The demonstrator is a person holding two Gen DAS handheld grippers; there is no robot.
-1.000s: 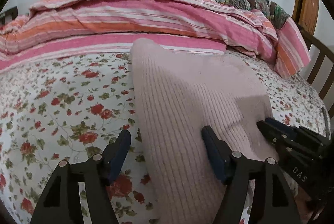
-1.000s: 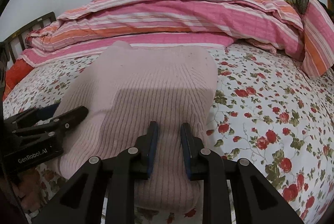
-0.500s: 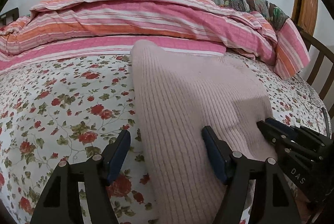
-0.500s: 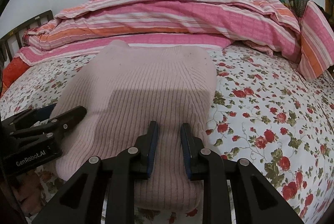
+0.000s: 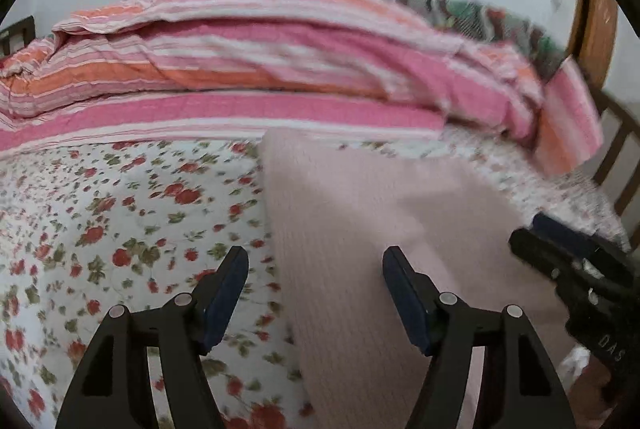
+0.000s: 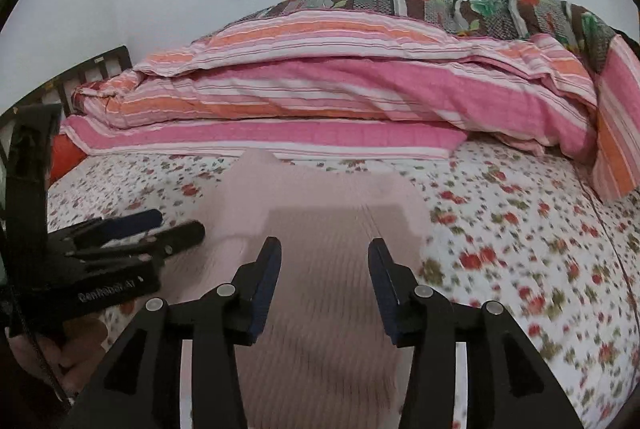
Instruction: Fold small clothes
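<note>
Judging by its neat, doubled-over shape, we have the sweater (image 6: 320, 229) folded and lying flat on the bed (image 6: 520, 229) ahead of both grippers. Right gripper (image 6: 324, 261) is opening, gripping nothing; left gripper (image 5: 316, 269) stands released. Any further fold remains.

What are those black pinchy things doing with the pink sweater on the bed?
A person is folding a pink knit garment on the flowery bedsheet, with a hand-held gripper in each hand. The right hand-held gripper is opening its jaws above the garment, not pinching it. The left hand-held gripper is wide open over the garment's left edge. The garment lies flat, and a striped quilt is piled behind it.
</note>
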